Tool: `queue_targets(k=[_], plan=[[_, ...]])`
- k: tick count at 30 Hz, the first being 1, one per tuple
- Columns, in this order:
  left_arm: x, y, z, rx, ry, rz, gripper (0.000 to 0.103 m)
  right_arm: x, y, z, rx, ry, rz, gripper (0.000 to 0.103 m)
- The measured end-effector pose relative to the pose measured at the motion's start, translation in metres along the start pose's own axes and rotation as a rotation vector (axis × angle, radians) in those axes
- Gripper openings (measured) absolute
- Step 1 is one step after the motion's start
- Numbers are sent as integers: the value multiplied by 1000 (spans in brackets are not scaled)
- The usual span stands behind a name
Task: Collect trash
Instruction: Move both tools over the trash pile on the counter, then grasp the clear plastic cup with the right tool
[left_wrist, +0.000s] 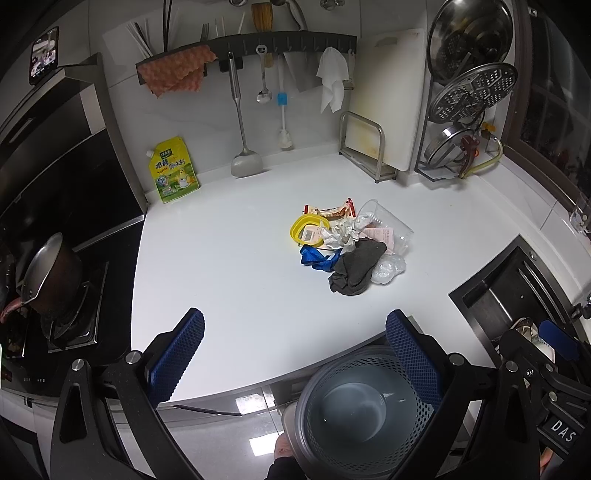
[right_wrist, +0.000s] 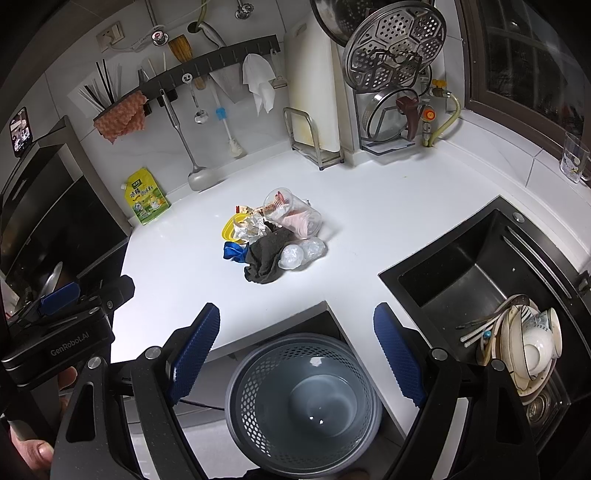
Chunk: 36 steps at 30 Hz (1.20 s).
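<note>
Seeing left gripper (left_wrist: 295, 354) lower centre, jaws wide, nothing between. Trash pile (left_wrist: 351, 243) sits mid-frame on the white counter (left_wrist: 221, 258), grey basket (right_wrist: 303, 402) bottom centre below its edge. My right gripper (right_wrist: 295, 354) wide too, empty.

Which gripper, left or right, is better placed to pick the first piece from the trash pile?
Slightly the left, though it is close. Both the left gripper and the right gripper are open and empty. The trash pile lies nearly straight ahead of the left; in the right wrist view it sits left of centre.
</note>
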<state>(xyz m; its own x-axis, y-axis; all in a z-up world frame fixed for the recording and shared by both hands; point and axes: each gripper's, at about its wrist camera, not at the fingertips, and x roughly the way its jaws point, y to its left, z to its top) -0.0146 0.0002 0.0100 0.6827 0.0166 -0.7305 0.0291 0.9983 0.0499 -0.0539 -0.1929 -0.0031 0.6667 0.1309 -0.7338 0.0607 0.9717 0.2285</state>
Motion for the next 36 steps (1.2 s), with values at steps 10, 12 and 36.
queue_targets(k=[10,12,36], plan=[[12,4,6,-3,14,9,97,14,1,5,0,13,5,81],[16,7,7,-6,19,13,97,19,2,5,2,18,9,82],[134,21,44,-22,86,1,97,165,-4,87,-130,118,-13,81]])
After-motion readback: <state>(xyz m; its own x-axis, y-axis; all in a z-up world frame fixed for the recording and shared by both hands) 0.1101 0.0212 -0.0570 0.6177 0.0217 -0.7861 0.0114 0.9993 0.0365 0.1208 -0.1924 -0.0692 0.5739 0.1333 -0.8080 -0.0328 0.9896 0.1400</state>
